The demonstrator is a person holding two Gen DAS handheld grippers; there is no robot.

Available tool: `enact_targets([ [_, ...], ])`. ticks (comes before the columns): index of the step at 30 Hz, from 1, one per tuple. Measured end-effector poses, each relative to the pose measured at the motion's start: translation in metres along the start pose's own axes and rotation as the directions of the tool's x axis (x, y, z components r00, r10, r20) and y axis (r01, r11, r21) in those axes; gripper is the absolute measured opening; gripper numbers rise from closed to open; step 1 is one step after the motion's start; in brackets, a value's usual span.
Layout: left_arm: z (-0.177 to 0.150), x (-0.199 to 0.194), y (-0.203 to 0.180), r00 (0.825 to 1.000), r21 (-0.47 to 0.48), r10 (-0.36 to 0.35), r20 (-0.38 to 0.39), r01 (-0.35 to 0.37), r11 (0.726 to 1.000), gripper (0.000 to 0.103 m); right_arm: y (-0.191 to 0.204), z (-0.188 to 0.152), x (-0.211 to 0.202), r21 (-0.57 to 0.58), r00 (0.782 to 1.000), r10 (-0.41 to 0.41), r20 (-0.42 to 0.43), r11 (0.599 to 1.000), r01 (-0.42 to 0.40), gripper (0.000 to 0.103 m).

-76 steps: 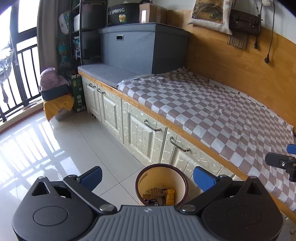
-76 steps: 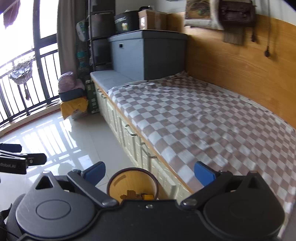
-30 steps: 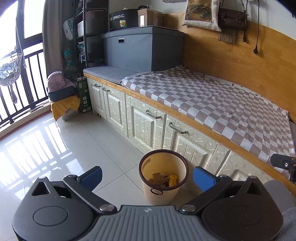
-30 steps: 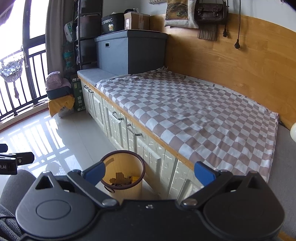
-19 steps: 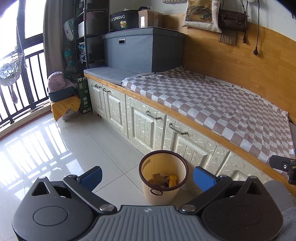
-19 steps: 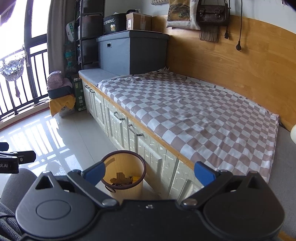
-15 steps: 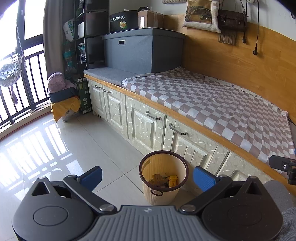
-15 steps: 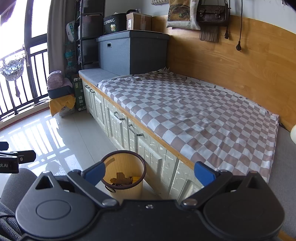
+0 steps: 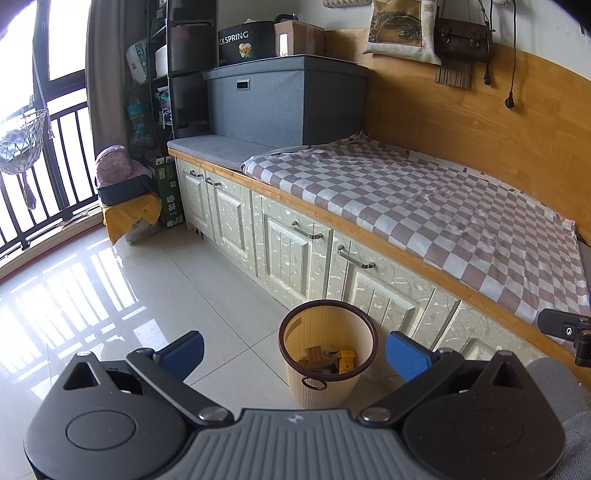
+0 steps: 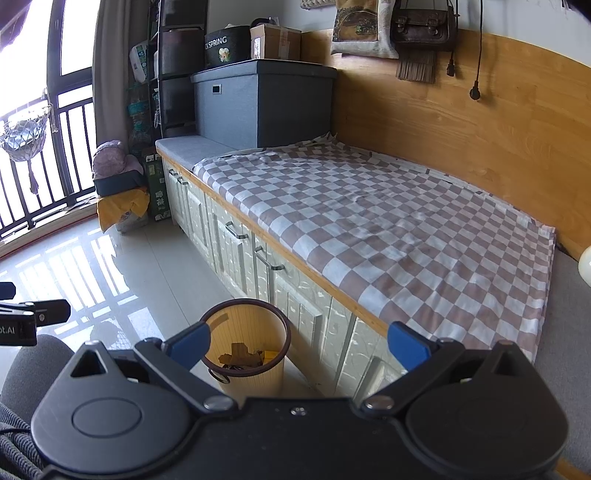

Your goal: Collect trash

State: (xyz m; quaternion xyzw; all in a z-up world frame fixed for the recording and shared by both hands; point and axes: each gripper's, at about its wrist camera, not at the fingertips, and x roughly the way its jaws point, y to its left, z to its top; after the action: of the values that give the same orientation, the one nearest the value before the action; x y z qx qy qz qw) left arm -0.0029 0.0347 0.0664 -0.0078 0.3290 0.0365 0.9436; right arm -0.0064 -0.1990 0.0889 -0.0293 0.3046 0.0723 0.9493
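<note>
Jaws of the left gripper (image 9: 294, 350) stand wide apart with nothing between the blue pads, and the jaws of the right gripper (image 10: 298, 343) are spread just as wide and equally empty.

The waste bin (image 9: 327, 376), beige with a dark brown rim and a small ring handle on its near side, stands on the pale tiled floor (image 9: 147, 295) just beside the cream cabinet doors (image 9: 288, 254). In the left wrist view it sits at about 1 o'clock from the middle of the gripper, between the two pads. In the right wrist view the bin (image 10: 255, 373) lies toward 11 o'clock, partly behind the left pad. Inside lie the trash pieces (image 9: 327, 360): brown cardboard scraps and a small yellow box whose print is too small to read.

Above the cabinets runs a bench with a brown-and-white checked cloth (image 9: 424, 203). At its far end, toward 12 o'clock, stands a grey storage box (image 9: 288, 99), and on top of it a black round box (image 9: 245, 42) reading "CK SPRING" with a flower emblem, beside a cardboard carton (image 9: 299, 35). At the 9 o'clock edge of the right wrist view, part of the other gripper's label reads "ot.AI".
</note>
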Motion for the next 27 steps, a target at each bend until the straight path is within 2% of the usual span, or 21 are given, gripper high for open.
enact_targets([
  [27,-0.001,0.0001,-0.0026,1.0,0.0,0.001,0.0,-0.001,1.0,0.103,-0.0019,-0.001,0.0003,0.002,1.0,-0.003,-0.001,1.0,0.003,0.103],
])
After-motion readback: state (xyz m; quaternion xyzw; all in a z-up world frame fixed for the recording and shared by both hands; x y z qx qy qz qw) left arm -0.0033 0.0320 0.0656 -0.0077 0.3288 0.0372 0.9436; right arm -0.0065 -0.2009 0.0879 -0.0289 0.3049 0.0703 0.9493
